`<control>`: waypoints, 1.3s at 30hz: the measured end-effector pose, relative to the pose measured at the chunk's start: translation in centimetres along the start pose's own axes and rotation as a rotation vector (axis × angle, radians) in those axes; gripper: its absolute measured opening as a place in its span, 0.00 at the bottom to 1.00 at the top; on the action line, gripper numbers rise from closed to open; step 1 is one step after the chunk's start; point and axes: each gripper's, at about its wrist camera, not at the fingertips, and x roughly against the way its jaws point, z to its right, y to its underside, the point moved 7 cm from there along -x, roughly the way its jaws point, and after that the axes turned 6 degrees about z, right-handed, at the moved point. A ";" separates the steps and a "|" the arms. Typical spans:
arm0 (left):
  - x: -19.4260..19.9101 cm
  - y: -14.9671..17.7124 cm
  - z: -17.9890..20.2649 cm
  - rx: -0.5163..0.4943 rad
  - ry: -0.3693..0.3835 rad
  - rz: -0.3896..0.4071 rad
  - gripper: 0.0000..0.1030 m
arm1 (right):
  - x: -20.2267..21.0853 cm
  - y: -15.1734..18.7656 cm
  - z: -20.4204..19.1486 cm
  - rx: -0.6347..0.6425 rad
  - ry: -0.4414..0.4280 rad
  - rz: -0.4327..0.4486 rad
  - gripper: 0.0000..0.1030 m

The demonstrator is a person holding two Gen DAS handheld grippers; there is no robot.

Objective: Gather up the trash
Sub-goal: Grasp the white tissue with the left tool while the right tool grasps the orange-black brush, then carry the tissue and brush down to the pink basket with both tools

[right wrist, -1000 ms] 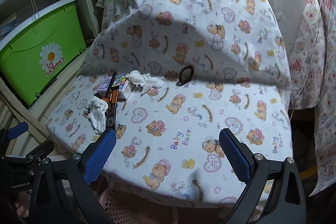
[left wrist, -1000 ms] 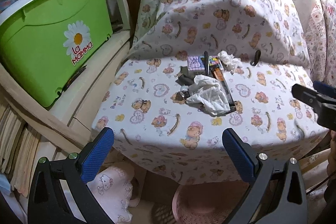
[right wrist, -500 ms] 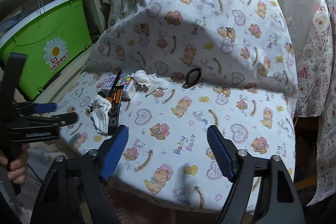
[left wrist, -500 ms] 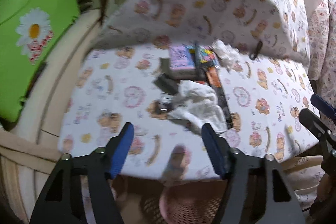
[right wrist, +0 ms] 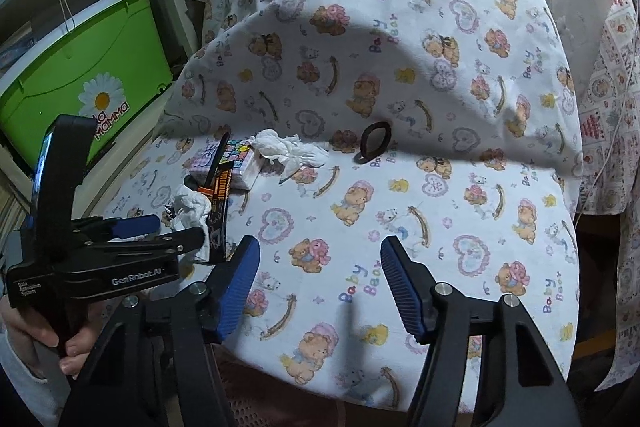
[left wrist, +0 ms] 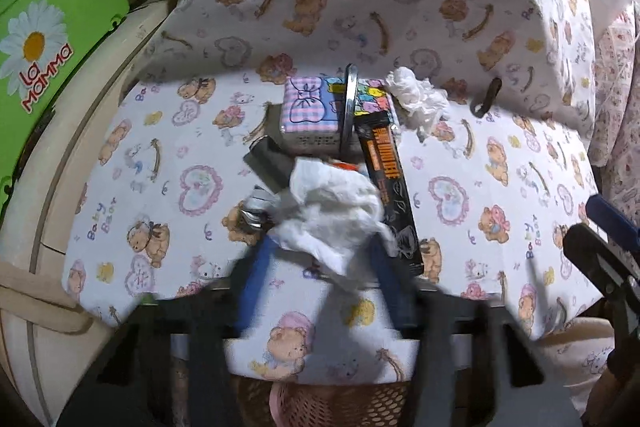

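LEFT: my left gripper (left wrist: 316, 267) jaws closing around crumpled tissue (left wrist: 332, 211), its near edge between pads | RIGHT: my right gripper (right wrist: 320, 287) jaws closing, empty, farther off | TISSUE: on tabletop's left, beside black wrapper (left wrist: 390, 183)

Both tongs (left wrist: 316, 267) (right wrist: 320, 287) closing, pitched downward

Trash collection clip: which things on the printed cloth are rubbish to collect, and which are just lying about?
To collect:
near crumpled tissue, between the closing left claw
far crumpled tissue
black wrapper
foil scrap

Lying about:
tissue packet
hair tie
green bin
pink basket
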 end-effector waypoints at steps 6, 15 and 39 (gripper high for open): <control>2.6 0.2 -0.8 0.046 0.062 0.034 0.00 | -0.2 -0.1 -0.7 0.000 -0.022 -0.003 0.58; 6.8 -1.0 -4.1 0.036 0.025 0.166 0.00 | -1.5 0.3 -2.5 0.022 -0.046 -0.016 0.54; 7.6 -1.4 -5.2 0.027 -0.070 0.236 0.00 | -8.3 0.9 -8.5 0.050 -0.128 -0.080 0.05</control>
